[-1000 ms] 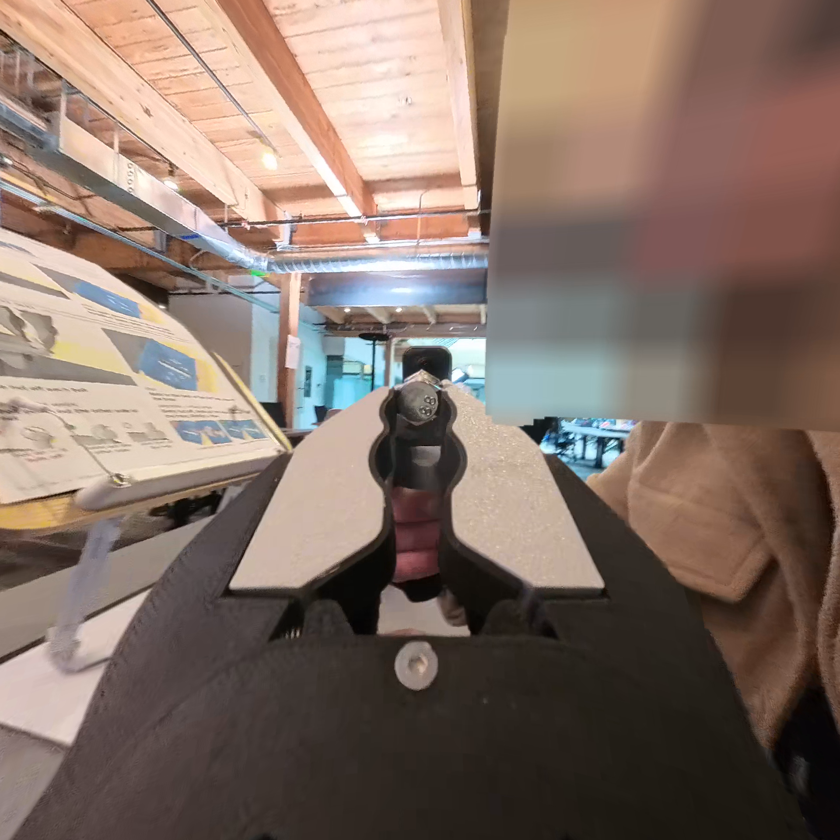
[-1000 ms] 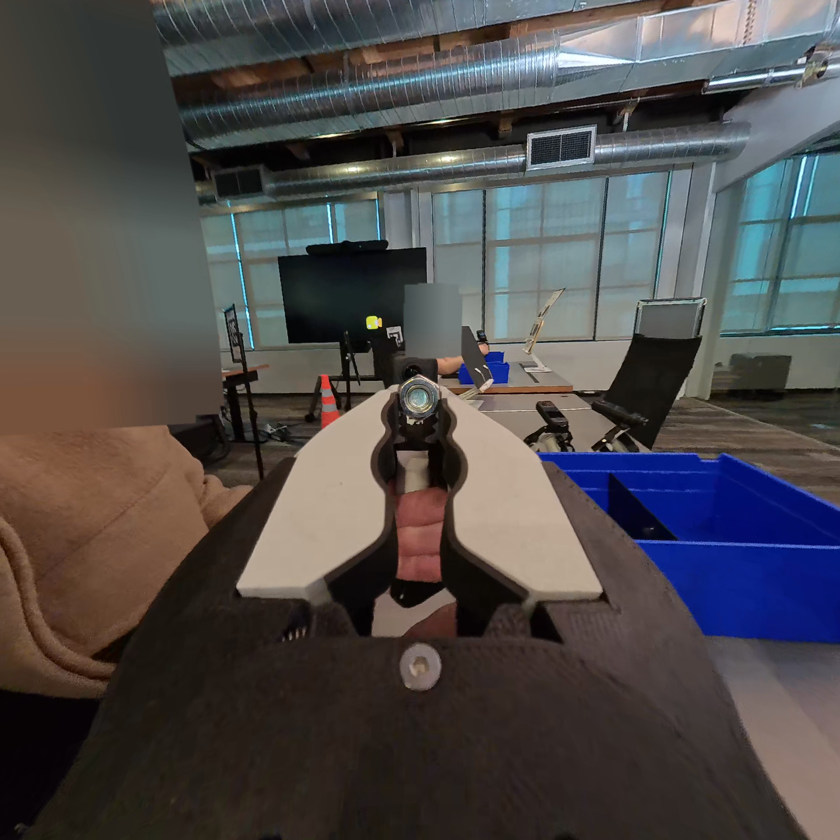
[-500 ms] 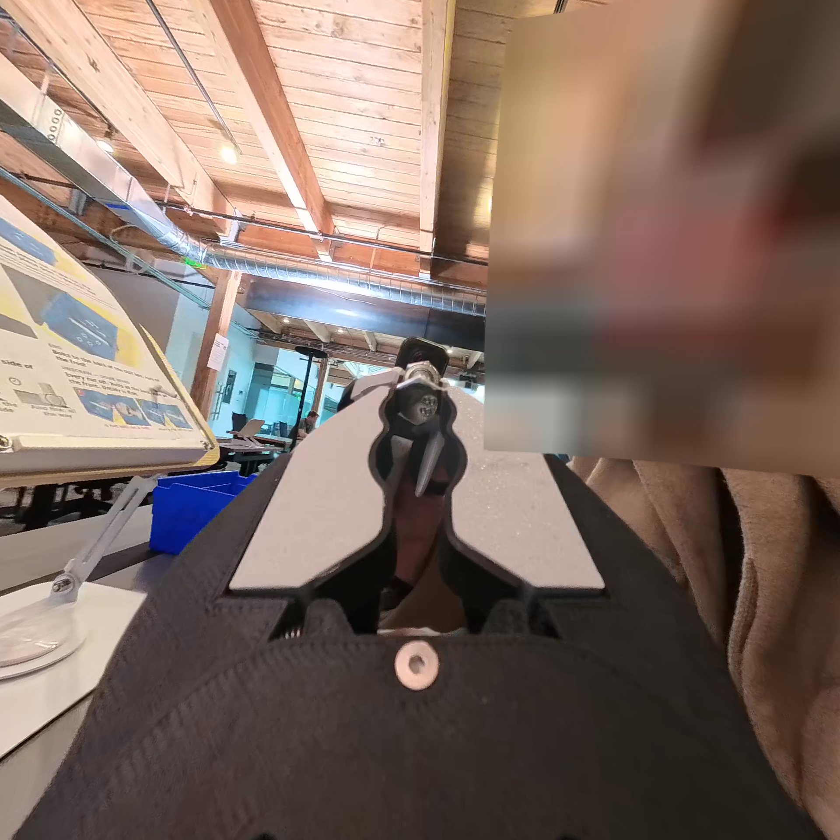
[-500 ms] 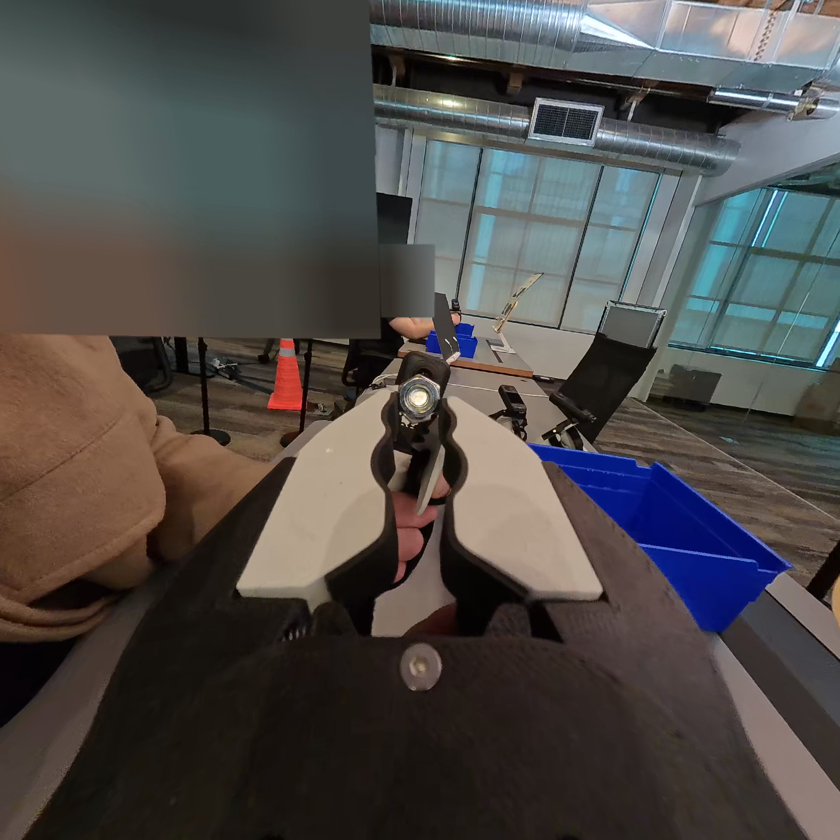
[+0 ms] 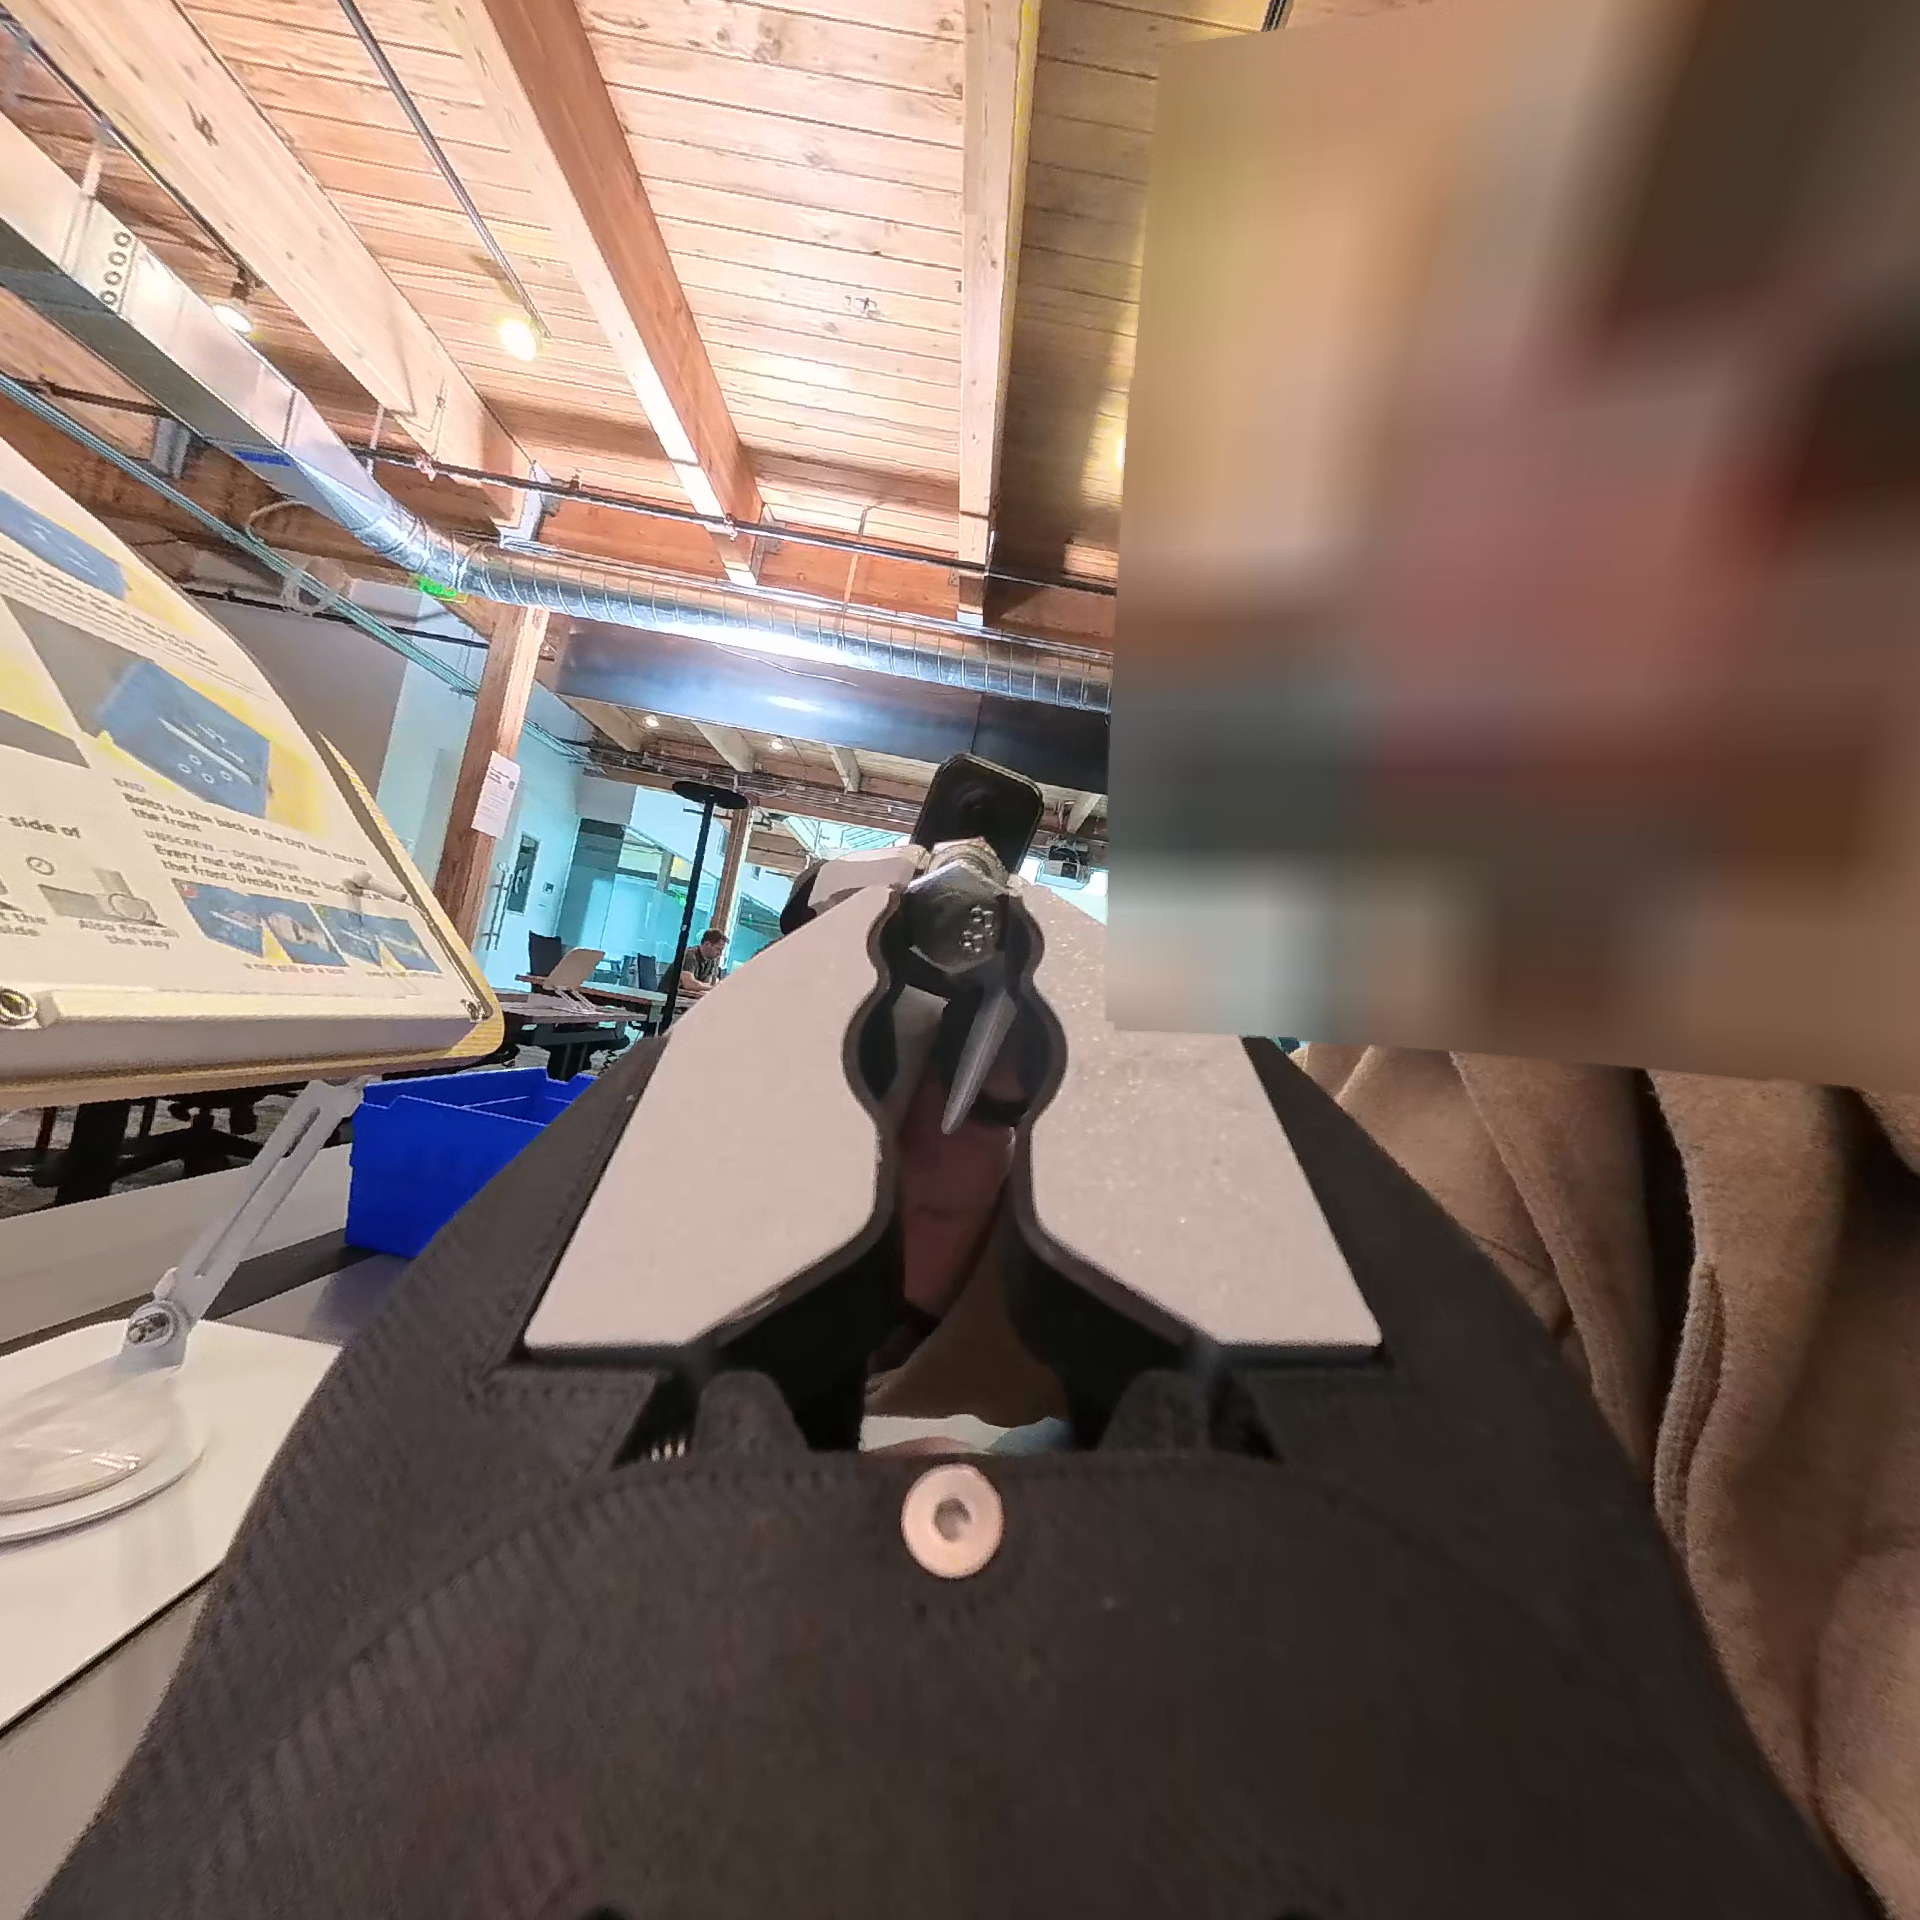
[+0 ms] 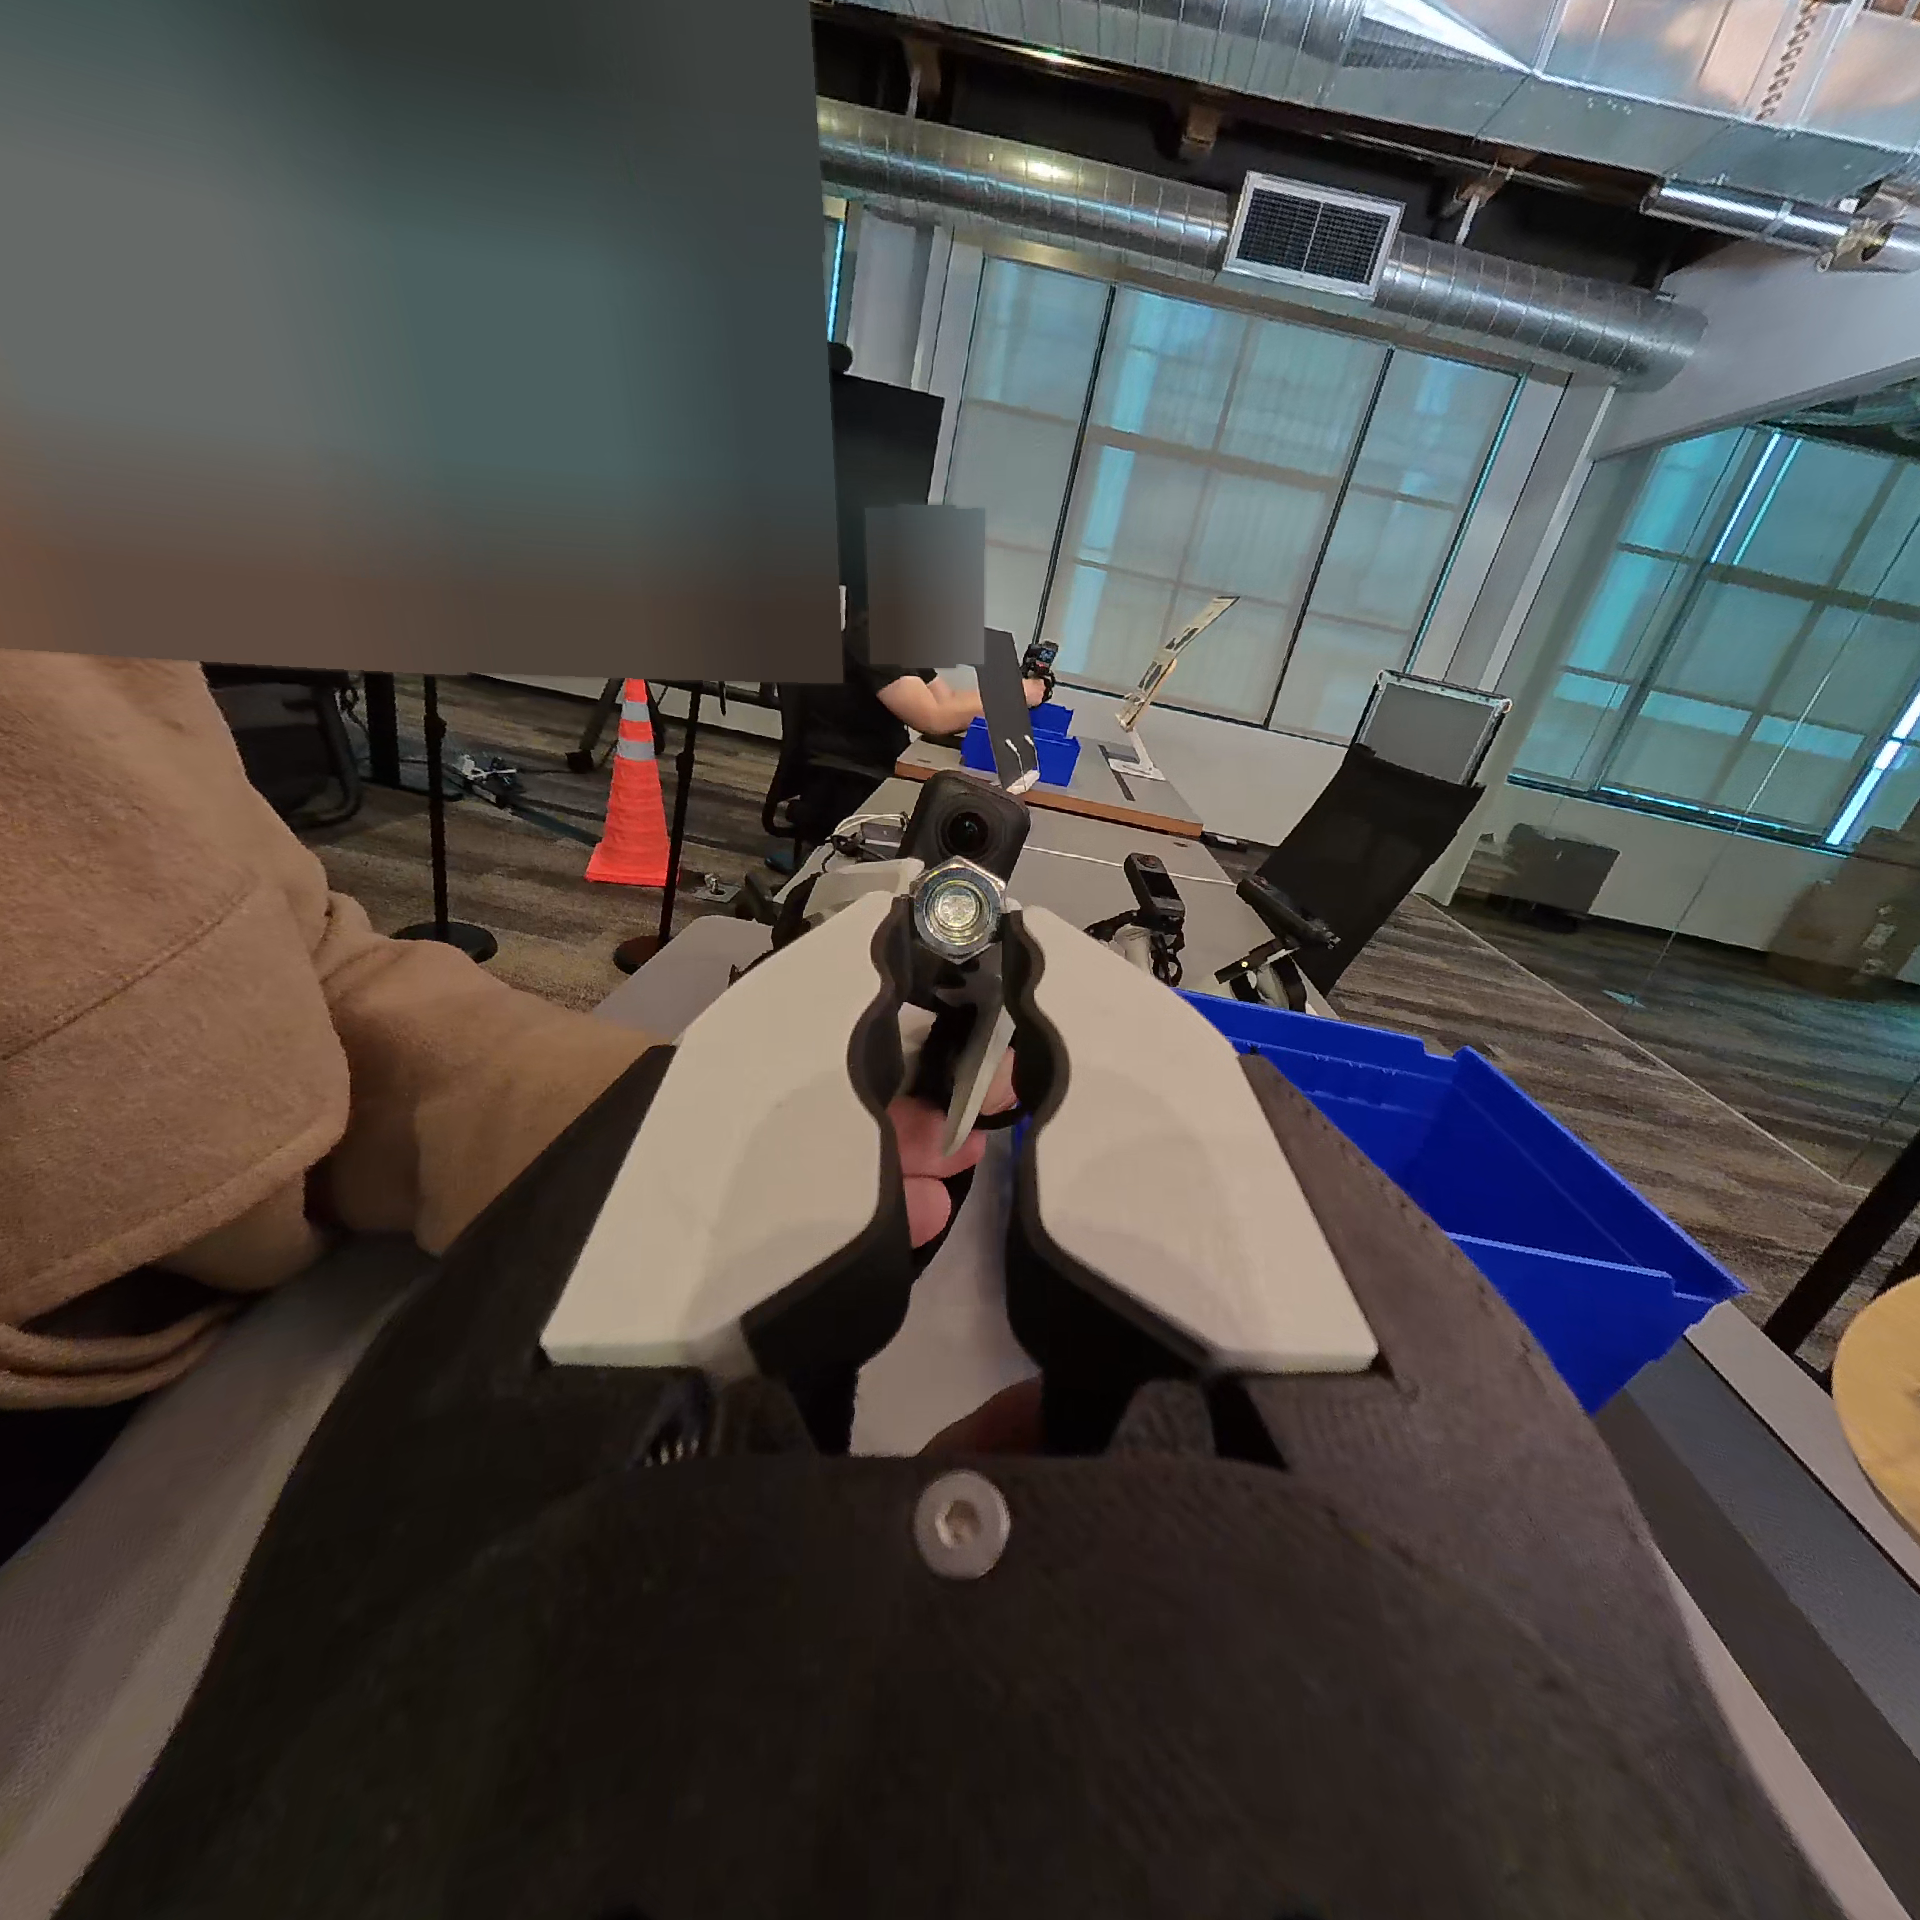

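Observation:
My left gripper [image 5: 956, 920] is shut on the hex head of a steel bolt [image 5: 961, 928]. My right gripper [image 6: 954, 925] faces it tip to tip and is shut on the hex nut [image 6: 954, 912] at the bolt's threaded end. A thin grey metal strip [image 5: 975, 1055] hangs tilted under the bolt, and it also shows in the right wrist view [image 6: 977, 1070]. Each view shows the other gripper's black camera just beyond the bolt, in the left wrist view [image 5: 977, 810] and in the right wrist view [image 6: 971, 826]. Fingers of a hand [image 6: 935, 1153] show below, between the jaws.
A person in a tan sweater [image 5: 1610, 1299] sits close behind the grippers. An instruction board [image 5: 208, 883] on a white stand is at the left, with a blue bin [image 5: 447, 1143] behind it. Another blue bin [image 6: 1455, 1174] lies on the grey table [image 6: 1766, 1455] at the right. An orange cone [image 6: 632, 790] stands on the floor. My two grippers' fingertips are within a few centimetres of each other.
Both grippers stayed shut on the bolt and nut and swung together, tilting both views. The metal strip under the bolt turned from flat-on to edge-on and now hangs slanted.

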A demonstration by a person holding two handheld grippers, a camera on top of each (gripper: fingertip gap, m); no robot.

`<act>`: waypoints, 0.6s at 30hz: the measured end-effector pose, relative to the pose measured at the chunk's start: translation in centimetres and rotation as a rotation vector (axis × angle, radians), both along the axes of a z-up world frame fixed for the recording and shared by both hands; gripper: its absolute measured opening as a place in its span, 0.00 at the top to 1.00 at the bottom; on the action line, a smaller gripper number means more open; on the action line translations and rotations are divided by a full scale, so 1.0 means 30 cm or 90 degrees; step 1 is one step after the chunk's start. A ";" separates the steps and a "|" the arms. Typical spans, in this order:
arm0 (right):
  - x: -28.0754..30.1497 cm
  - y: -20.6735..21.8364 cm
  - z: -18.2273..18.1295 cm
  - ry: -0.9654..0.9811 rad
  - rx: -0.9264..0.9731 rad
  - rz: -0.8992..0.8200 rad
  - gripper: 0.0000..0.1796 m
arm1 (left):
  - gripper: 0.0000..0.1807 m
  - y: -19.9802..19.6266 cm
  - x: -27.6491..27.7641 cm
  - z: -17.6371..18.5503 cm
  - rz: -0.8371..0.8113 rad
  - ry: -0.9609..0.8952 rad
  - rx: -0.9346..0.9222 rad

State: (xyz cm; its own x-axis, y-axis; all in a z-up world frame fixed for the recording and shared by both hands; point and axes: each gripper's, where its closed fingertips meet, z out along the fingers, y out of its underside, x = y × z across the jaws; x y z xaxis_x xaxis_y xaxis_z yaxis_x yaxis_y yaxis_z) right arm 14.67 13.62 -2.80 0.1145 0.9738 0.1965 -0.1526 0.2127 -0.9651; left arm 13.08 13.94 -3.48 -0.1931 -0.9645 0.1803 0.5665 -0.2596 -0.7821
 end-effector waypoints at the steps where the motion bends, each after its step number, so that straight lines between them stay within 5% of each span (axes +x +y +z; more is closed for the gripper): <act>1: 0.000 -0.001 0.000 0.001 -0.001 0.002 0.91 | 0.91 -0.002 0.000 0.001 -0.002 -0.001 0.001; 18: 0.002 -0.009 -0.007 -0.002 -0.003 0.024 0.91 | 0.91 -0.014 0.003 -0.003 -0.026 0.002 0.009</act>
State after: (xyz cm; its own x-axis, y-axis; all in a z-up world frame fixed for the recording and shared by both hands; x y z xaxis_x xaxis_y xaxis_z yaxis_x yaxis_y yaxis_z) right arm 14.73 13.34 -2.99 0.0767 0.9783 0.1923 -0.1578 0.2023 -0.9665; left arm 13.16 13.53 -3.56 -0.2312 -0.9583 0.1678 0.5530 -0.2713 -0.7878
